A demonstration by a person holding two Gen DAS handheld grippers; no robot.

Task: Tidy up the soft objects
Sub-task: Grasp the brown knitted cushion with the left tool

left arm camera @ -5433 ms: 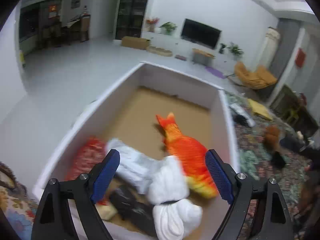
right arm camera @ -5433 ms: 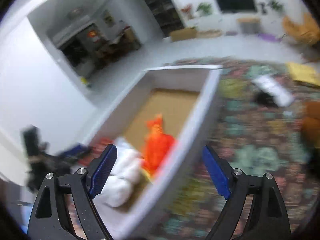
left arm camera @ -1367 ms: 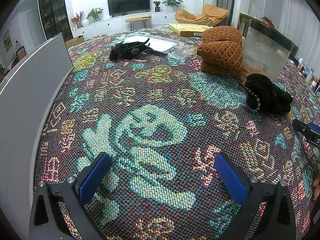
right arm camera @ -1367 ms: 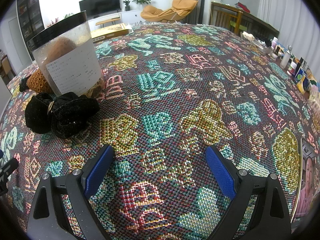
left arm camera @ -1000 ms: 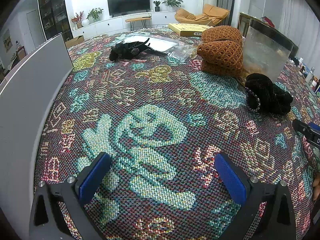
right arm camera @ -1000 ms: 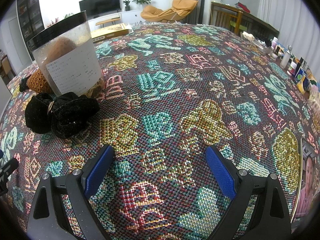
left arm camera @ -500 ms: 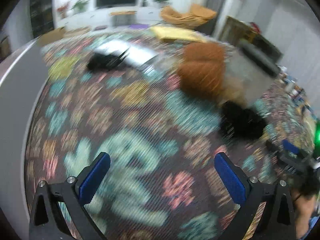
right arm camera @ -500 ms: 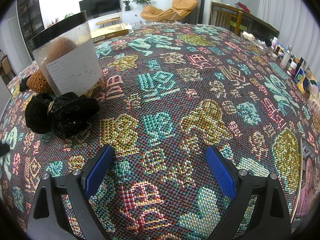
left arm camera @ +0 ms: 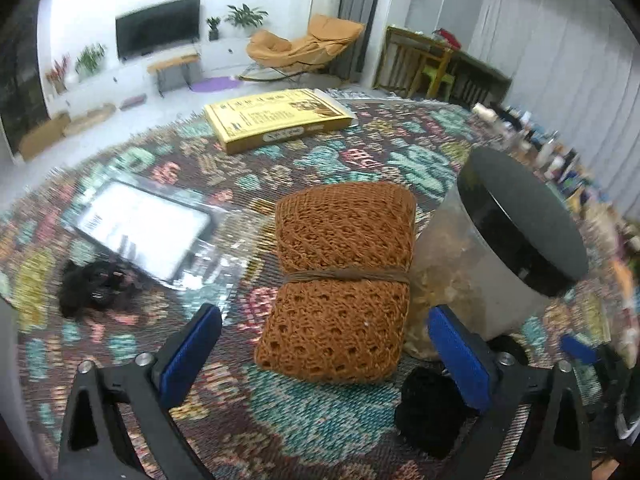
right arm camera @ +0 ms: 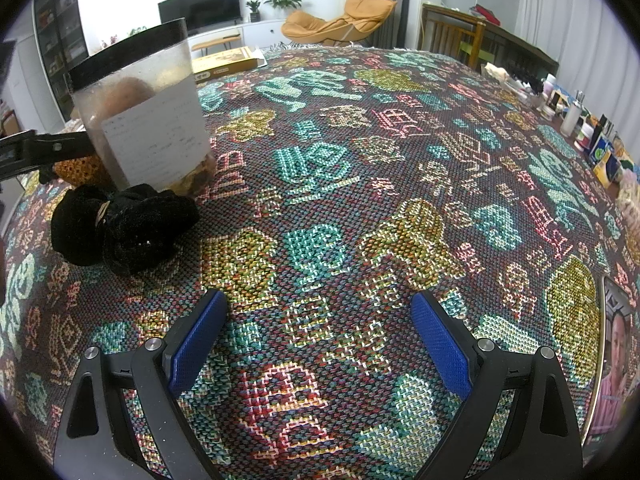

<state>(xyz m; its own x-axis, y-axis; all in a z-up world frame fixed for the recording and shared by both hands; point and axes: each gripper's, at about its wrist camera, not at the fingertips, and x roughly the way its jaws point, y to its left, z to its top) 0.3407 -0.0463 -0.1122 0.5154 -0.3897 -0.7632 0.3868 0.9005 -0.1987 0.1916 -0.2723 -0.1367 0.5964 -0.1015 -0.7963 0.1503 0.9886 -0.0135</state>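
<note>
Two hand-held grippers are both spread wide and empty. My left hand-held gripper [left arm camera: 320, 344] hovers low over the table [left arm camera: 320, 432], lined up on the orange knitted bundle [left arm camera: 340, 280], which lies flat, tied round its middle, just beside the clear jar [left arm camera: 500, 256]. I judge this the approach to pick that bundle; next I must drop lower and close across its width without nudging the jar. A black plush bundle [right arm camera: 120, 228] sits against the jar's base, on the side nearer my right hand-held gripper [right arm camera: 320, 332], which hangs over bare cloth well away from the jar. The jar is capped with a black lid [left arm camera: 528, 220] and holds brownish pieces I cannot identify.
</note>
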